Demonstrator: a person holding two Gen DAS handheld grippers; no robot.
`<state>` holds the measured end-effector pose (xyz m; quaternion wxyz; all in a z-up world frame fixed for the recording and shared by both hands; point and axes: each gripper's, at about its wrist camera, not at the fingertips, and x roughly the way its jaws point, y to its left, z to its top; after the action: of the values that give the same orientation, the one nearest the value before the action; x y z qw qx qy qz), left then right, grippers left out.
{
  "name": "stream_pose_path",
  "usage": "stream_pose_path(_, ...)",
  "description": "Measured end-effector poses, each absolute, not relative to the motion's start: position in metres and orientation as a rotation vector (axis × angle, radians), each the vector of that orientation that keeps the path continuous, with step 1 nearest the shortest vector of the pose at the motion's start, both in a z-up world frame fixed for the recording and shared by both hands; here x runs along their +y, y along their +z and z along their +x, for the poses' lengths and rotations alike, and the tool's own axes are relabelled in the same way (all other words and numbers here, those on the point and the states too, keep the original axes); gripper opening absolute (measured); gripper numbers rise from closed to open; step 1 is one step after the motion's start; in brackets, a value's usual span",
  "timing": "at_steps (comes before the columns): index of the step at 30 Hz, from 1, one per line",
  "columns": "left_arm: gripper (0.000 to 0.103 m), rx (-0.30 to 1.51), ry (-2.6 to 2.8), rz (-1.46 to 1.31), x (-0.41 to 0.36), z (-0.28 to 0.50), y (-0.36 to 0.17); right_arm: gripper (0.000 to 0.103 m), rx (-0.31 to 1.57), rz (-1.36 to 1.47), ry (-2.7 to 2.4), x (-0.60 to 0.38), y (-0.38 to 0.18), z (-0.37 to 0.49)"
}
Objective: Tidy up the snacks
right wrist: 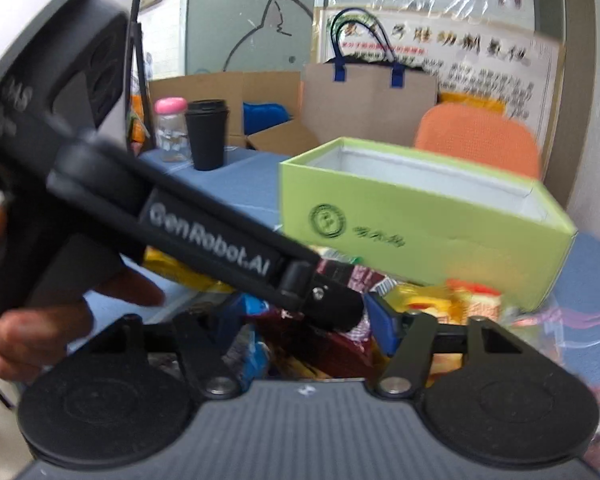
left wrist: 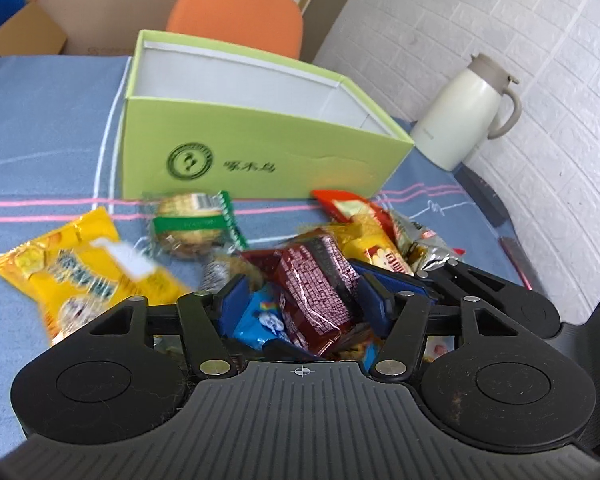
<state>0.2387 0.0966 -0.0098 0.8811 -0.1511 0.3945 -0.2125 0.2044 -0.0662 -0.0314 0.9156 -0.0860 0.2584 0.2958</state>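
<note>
An open light-green box (left wrist: 260, 152) stands on the blue tablecloth; its white inside looks empty, and it also shows in the right wrist view (right wrist: 420, 232). A pile of snack packets lies in front of it. My left gripper (left wrist: 300, 296) has its blue pads on either side of a dark red packet (left wrist: 316, 280). A blue packet (left wrist: 260, 316) lies under it. My right gripper (right wrist: 300, 320) is open over the same pile, right beside the left gripper, whose body (right wrist: 204, 232) crosses that view. A yellow packet (left wrist: 88, 268) and a green-banded cookie packet (left wrist: 192, 224) lie left.
A white thermos jug (left wrist: 464, 112) stands right of the box by the brick wall. An orange chair (left wrist: 236, 16) is behind the table. A black cup (right wrist: 207, 134) and a pink-lidded jar (right wrist: 171, 128) stand at the far left edge. Cardboard boxes (right wrist: 260, 120) sit behind.
</note>
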Motion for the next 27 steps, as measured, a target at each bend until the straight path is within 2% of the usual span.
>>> stream_pose_path(1, 0.036, 0.822, -0.448, -0.327, 0.099, 0.237, -0.011, 0.065, 0.535, -0.177, 0.61, -0.065, -0.031, 0.204)
stream_pose_path(2, 0.025, 0.824, -0.471, -0.356, 0.103, 0.236, -0.013, 0.064, 0.531, -0.178, 0.608, -0.064, -0.03, 0.202)
stream_pose_path(7, 0.015, 0.782, -0.447, -0.378, 0.109, 0.229, -0.002, 0.064, 0.493, -0.184, 0.615, -0.06, -0.019, 0.197)
stream_pose_path(14, 0.015, 0.617, -0.416, -0.345, 0.116, 0.273, 0.061, 0.064, 0.324, -0.25, 0.599, -0.045, 0.031, 0.253)
stream_pose_path(17, 0.015, 0.599, -0.382, -0.313, 0.121, 0.318, 0.075, 0.065, 0.335, -0.257, 0.608, -0.034, 0.036, 0.302)
stream_pose_path(20, 0.015, 0.651, -0.335, -0.302, 0.127, 0.367, 0.067, 0.066, 0.414, -0.224, 0.63, -0.023, 0.026, 0.352)
stream_pose_path(22, 0.018, 0.694, -0.3, -0.31, 0.132, 0.39, 0.054, 0.067, 0.477, -0.176, 0.653, -0.023, 0.017, 0.374)
stream_pose_path(23, 0.027, 0.697, -0.282, -0.31, 0.137, 0.394, 0.049, 0.068, 0.475, -0.157, 0.659, -0.027, 0.018, 0.376)
stream_pose_path(24, 0.043, 0.69, -0.269, -0.311, 0.142, 0.392, 0.048, 0.068, 0.455, -0.146, 0.663, -0.033, 0.021, 0.372)
stream_pose_path(25, 0.051, 0.662, -0.261, -0.313, 0.147, 0.384, 0.049, 0.07, 0.43, -0.136, 0.657, -0.041, 0.025, 0.365)
stream_pose_path(26, 0.061, 0.623, -0.253, -0.312, 0.152, 0.374, 0.053, 0.078, 0.403, -0.123, 0.649, -0.049, 0.028, 0.354)
stream_pose_path(27, 0.066, 0.585, -0.247, -0.308, 0.155, 0.361, 0.058, 0.082, 0.377, -0.109, 0.649, -0.057, 0.031, 0.342)
